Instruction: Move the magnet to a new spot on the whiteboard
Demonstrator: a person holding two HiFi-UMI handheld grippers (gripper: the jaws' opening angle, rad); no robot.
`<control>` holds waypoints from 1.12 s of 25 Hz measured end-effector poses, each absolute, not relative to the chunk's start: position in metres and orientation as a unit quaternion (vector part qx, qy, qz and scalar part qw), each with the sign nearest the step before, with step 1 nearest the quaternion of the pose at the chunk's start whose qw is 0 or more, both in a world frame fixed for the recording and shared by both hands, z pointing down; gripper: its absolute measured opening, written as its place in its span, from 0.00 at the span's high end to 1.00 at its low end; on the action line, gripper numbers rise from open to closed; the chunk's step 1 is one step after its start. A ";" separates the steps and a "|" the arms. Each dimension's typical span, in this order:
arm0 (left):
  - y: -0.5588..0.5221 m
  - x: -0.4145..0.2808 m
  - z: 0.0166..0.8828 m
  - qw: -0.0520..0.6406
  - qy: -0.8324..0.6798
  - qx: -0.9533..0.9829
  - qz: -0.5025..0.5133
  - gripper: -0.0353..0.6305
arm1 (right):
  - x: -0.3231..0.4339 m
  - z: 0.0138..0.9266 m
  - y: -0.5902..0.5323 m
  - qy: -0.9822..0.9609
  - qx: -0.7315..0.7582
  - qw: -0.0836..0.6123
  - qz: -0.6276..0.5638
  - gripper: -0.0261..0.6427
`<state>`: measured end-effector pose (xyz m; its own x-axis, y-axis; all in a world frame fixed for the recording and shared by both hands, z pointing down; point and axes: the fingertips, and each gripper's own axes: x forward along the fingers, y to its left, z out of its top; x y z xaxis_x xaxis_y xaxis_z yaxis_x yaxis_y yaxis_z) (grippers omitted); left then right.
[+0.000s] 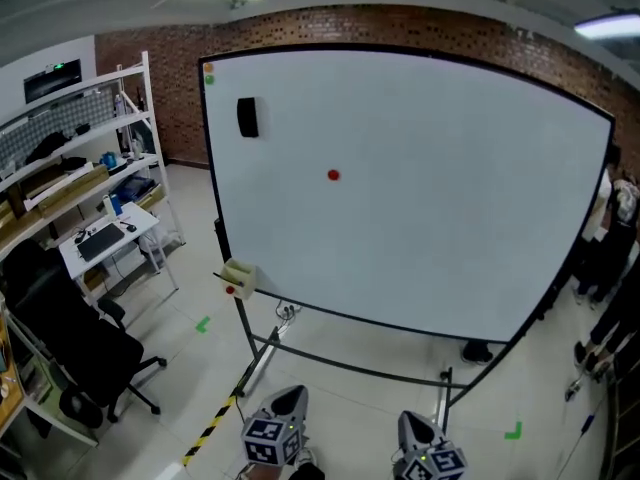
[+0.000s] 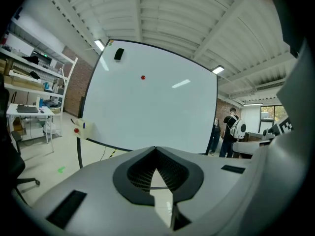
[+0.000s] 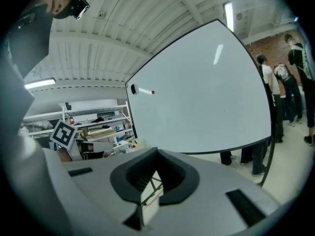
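Observation:
A small red magnet point(image 1: 333, 175) sticks to the big whiteboard point(image 1: 420, 228), left of centre in its upper half. It also shows as a red dot in the left gripper view point(image 2: 143, 77) and the right gripper view point(image 3: 153, 92). A black eraser point(image 1: 247, 117) clings near the board's top left corner. Both grippers hang low, well short of the board. My left gripper point(image 1: 290, 396) is shut with nothing in it, its jaw tips meeting point(image 2: 156, 149). My right gripper point(image 1: 413, 423) is likewise shut and empty point(image 3: 157, 151).
A small tray point(image 1: 238, 276) with a red piece hangs at the board's lower left corner. The stand's bars and feet point(image 1: 350, 366) cross the floor ahead. Shelves point(image 1: 70, 158), a desk point(image 1: 105, 238) and a black chair point(image 1: 70, 343) stand left; people point(image 1: 610, 238) stand right.

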<state>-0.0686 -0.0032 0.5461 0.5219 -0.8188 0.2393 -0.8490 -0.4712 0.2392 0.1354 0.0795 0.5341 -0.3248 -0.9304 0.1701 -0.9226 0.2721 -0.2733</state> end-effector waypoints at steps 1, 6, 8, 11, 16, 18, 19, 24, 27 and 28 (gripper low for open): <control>-0.020 -0.068 0.543 0.163 -0.486 0.858 0.042 0.94 | 0.136 0.533 0.065 0.797 -0.582 0.010 -0.161 0.95; -0.114 -0.075 0.533 0.150 -0.486 0.860 0.031 0.94 | 0.132 0.532 -0.015 0.794 -0.586 -0.003 -0.161 0.95; -0.152 -0.075 0.528 0.150 -0.483 0.862 0.029 0.94 | 0.131 0.529 -0.049 0.791 -0.590 -0.003 -0.161 0.95; -0.195 -0.075 0.518 0.145 -0.474 0.868 0.027 0.94 | 0.130 0.525 -0.088 0.788 -0.594 -0.001 -0.162 0.95; -0.245 -0.071 0.496 0.122 -0.461 0.879 0.025 0.94 | 0.125 0.521 -0.124 0.784 -0.599 -0.008 -0.163 0.95; -0.262 -0.069 0.486 0.110 -0.458 0.882 0.024 0.94 | 0.124 0.523 -0.133 0.782 -0.600 -0.009 -0.166 0.95; -0.269 -0.068 0.481 0.103 -0.458 0.883 0.023 0.94 | 0.125 0.524 -0.137 0.783 -0.600 -0.009 -0.167 0.95; -0.297 -0.055 0.442 0.065 -0.468 0.881 0.000 0.94 | 0.133 0.517 -0.151 0.790 -0.590 -0.004 -0.165 0.95; -0.310 -0.045 0.417 0.039 -0.472 0.881 -0.010 0.94 | 0.140 0.513 -0.157 0.799 -0.581 0.003 -0.155 0.95; -0.315 -0.042 0.408 0.026 -0.474 0.880 -0.013 0.94 | 0.142 0.511 -0.159 0.800 -0.580 0.005 -0.153 0.95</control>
